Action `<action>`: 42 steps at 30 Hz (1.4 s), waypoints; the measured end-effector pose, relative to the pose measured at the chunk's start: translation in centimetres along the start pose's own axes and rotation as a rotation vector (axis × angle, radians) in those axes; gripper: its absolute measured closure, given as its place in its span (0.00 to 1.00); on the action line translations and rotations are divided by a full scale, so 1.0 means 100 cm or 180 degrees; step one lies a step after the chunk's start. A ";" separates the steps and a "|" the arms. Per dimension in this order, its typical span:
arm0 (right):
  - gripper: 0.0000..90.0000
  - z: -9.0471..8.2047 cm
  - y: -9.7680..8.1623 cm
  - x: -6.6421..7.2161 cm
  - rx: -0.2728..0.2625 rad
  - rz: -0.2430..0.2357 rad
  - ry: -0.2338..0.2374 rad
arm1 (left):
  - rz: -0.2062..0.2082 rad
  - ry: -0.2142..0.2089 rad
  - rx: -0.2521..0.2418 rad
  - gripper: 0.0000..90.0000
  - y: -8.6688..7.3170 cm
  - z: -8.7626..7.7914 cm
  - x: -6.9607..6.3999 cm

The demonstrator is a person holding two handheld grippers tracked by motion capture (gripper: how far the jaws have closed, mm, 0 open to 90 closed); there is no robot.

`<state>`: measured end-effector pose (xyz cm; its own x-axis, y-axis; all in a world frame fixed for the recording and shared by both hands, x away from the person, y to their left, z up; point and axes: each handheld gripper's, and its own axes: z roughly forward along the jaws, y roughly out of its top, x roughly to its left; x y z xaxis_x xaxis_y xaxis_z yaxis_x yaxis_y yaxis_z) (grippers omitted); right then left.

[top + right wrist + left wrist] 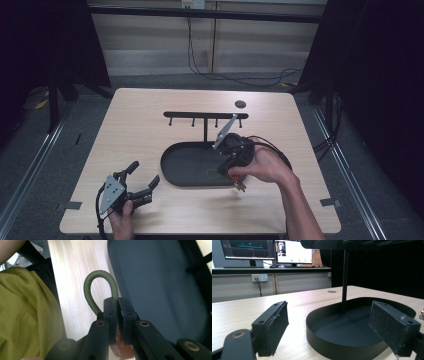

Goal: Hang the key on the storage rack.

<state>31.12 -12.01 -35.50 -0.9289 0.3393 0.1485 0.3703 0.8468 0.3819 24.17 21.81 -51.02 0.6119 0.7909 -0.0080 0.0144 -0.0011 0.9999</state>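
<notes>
A green cord loop stands up from between the pads of my right gripper, which is shut on it. An orange tag hangs below the jaws. In the high view the right gripper hovers over the right end of the black oval tray, with the green cord loop at its tips and the orange tag beside the hand. My left gripper rests at the front left of the table, open and holding nothing. In its own view the left gripper faces the tray.
A black stand with a crossbar of several hooks rises from the tray's far side; its pole is in the left gripper view. A small dark disc lies at the table's back. A yellow-green garment is at left.
</notes>
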 end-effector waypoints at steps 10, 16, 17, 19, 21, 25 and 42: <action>0.95 -0.012 0.008 -0.011 -0.0005 0.0075 0.0030 | 0.0000 -0.0001 0.0001 0.17 0.000 0.000 0.000; 0.95 -0.023 0.016 -0.011 0.0063 0.0059 -0.0056 | -0.0001 -0.0003 0.0000 0.17 0.000 0.000 0.000; 0.95 -0.025 0.017 -0.012 0.0054 0.0025 -0.0068 | 0.0000 -0.0002 0.0001 0.17 0.000 0.000 0.000; 0.95 -0.030 0.020 -0.013 0.0071 0.0026 -0.0099 | 0.0000 -0.0003 0.0000 0.17 0.000 0.000 0.000; 0.95 -0.033 0.023 -0.015 0.0069 0.0014 -0.0113 | 0.0000 -0.0003 0.0000 0.17 0.000 0.000 0.000; 0.95 -0.038 0.029 -0.018 0.0093 0.0030 -0.0143 | -0.0001 -0.0003 0.0000 0.17 0.000 0.000 0.000; 0.95 -0.056 0.050 -0.033 0.0118 0.0052 -0.0328 | 0.0000 -0.0008 0.0000 0.17 0.000 0.000 0.000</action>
<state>36.04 -11.24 -29.00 -0.9181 0.3918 0.0591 0.3870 0.8547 0.3460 24.18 21.82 -51.02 0.6139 0.7893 -0.0081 0.0145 -0.0011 0.9999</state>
